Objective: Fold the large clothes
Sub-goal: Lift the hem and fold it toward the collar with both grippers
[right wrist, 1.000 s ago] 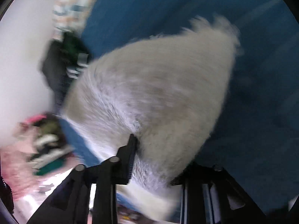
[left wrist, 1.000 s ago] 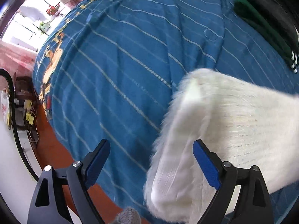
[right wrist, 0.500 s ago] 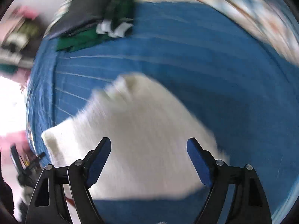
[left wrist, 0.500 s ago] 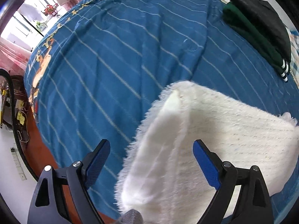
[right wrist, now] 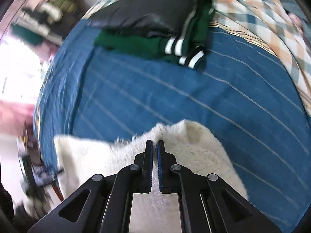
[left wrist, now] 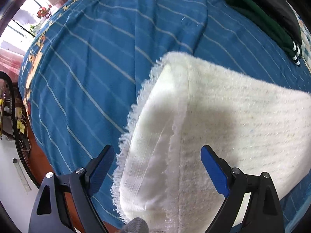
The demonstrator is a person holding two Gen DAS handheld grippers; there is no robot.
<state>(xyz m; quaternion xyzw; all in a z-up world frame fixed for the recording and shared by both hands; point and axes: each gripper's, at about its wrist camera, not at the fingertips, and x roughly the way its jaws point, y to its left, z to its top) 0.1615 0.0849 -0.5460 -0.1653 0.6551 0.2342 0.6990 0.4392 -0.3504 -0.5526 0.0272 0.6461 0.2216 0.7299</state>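
Note:
A folded white fluffy garment (left wrist: 213,120) lies on the blue striped bedspread (left wrist: 97,58). My left gripper (left wrist: 157,165) is open, its blue-padded fingers either side of the garment's near left corner, just above it. In the right wrist view the same white garment (right wrist: 194,145) lies at the bottom. My right gripper (right wrist: 155,145) is shut on the white garment's far edge, which is pinched up into a ridge between the fingers.
A folded stack of a black garment (right wrist: 151,7) on a green one with white stripes (right wrist: 155,46) sits at the bed's far side; it also shows in the left wrist view (left wrist: 272,19). A plaid quilt (right wrist: 262,19) lies beyond. The bed's edge and floor clutter (left wrist: 15,116) are to the left.
My right gripper went from open over the garment to shut on its far edge, and its view swung up toward the clothes stack. My left gripper stayed open, shifting slightly over the corner.

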